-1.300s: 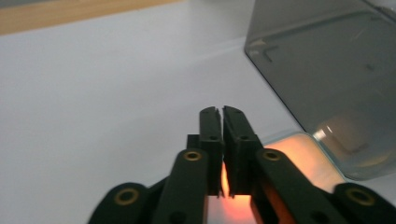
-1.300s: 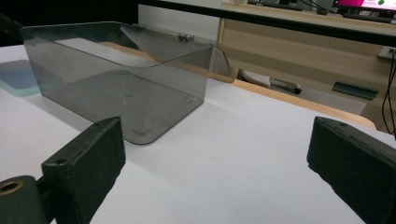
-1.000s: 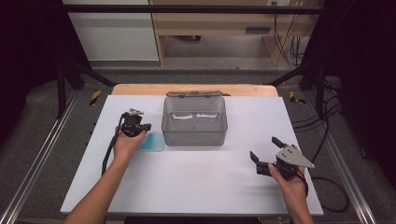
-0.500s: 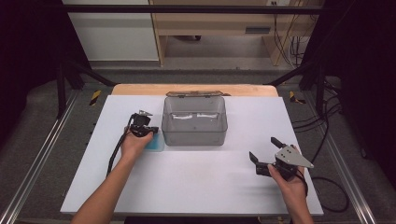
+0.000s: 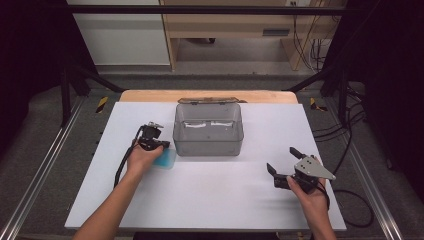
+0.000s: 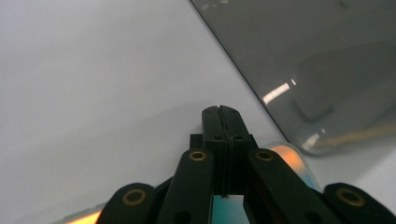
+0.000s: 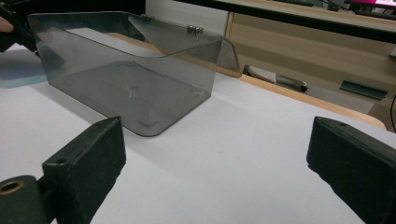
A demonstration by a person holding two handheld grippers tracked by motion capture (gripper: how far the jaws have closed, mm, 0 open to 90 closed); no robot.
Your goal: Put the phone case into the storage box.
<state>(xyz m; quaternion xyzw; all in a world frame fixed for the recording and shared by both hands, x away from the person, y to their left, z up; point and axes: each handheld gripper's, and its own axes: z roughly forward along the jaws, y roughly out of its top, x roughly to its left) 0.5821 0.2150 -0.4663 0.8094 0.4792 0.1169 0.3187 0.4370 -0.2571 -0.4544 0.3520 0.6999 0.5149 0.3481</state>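
My left gripper sits on the white table just beside the left wall of the smoky clear plastic box, its jaws pressed fully together; in the left gripper view the closed tips lie low over the tabletop with a light blue, rounded-corner flat piece under and behind them; I cannot tell whether the jaws pinch that piece or merely rest above it; the piece lies flat on the table, touching or nearly touching the box's near left corner; my right gripper is well apart, near the table's right front, jaws spread wide and holding nothing; in the right gripper view its two black jaws frame the box, which stands open, its hinged lid folded back behind it, the interior empty.
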